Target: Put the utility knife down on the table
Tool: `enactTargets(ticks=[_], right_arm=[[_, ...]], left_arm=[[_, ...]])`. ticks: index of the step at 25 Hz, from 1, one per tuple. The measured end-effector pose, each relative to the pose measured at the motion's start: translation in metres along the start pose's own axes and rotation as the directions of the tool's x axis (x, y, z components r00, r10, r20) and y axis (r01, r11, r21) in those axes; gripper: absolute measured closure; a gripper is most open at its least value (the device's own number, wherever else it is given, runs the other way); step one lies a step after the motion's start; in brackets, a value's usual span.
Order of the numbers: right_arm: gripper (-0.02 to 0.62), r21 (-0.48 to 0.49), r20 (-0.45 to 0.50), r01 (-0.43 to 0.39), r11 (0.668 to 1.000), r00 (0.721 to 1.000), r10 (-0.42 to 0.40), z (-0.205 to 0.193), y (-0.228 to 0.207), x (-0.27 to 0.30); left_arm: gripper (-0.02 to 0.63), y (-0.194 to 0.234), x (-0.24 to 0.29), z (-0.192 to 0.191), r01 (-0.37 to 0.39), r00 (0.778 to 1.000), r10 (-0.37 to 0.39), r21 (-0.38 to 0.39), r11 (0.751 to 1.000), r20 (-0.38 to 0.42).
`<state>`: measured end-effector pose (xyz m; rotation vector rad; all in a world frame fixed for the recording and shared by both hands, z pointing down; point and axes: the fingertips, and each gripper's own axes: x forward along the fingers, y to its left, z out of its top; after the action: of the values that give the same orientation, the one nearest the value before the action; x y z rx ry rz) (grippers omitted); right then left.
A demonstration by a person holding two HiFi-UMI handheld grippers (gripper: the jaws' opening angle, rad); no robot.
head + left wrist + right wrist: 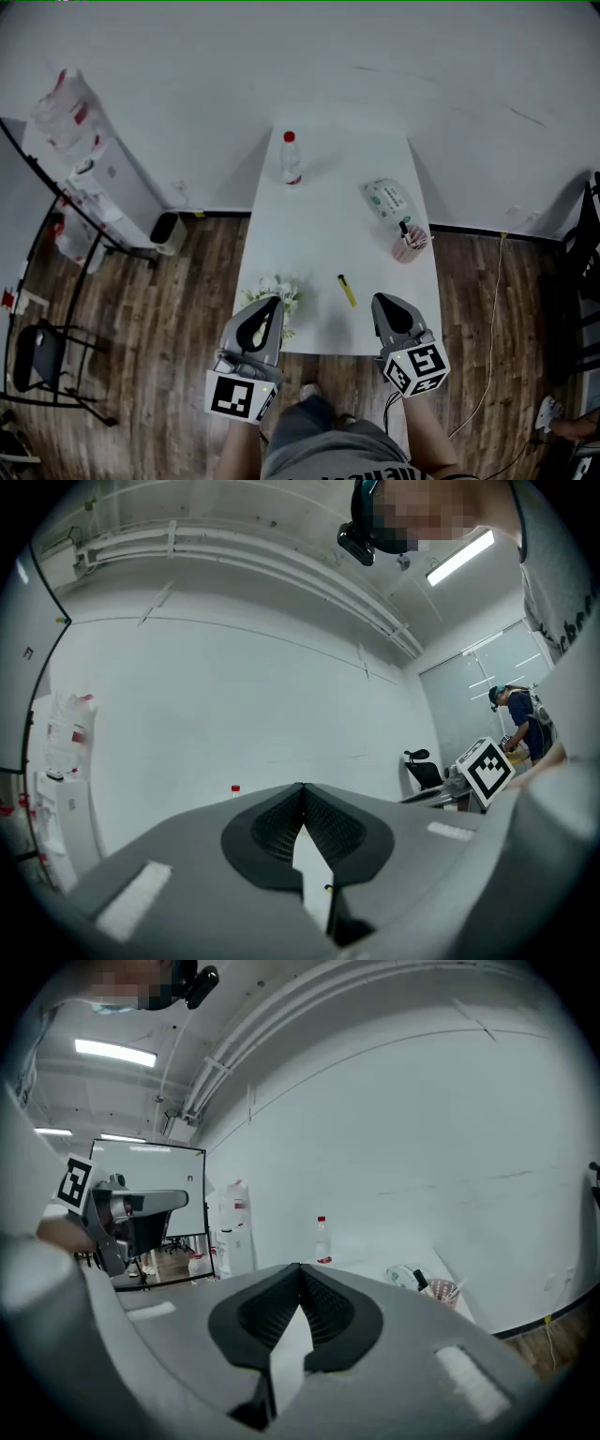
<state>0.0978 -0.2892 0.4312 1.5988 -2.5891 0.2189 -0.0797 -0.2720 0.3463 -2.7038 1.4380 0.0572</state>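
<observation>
A yellow utility knife [348, 290] lies flat on the white table [328, 225], near its front edge and between my two grippers, touched by neither. My left gripper [267, 305] is held at the front left edge of the table, its jaws shut with nothing between them. On the other side of the knife, at the front right edge, my right gripper [382, 302] is also shut and holds nothing. In the left gripper view the tips [303, 787] meet; in the right gripper view the tips [300, 1267] meet too.
A clear bottle with a red cap [292, 157] stands at the far left of the table. A wipes pack [387, 199] and a pink cup of pens [410, 244] sit at the right. White flowers [279, 293] lie beside my left gripper. Wooden floor surrounds the table; a chair [42, 361] stands far left.
</observation>
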Motion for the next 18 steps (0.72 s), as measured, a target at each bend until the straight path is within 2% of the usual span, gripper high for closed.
enactTargets(ticks=[18], right_arm=[[0.594,-0.108,0.167,-0.017,0.994,0.985,0.035,0.070,0.028,-0.061]], left_arm=[[0.599,-0.029,-0.024,0.024,-0.008,0.999,0.006,0.040,0.999,0.048]])
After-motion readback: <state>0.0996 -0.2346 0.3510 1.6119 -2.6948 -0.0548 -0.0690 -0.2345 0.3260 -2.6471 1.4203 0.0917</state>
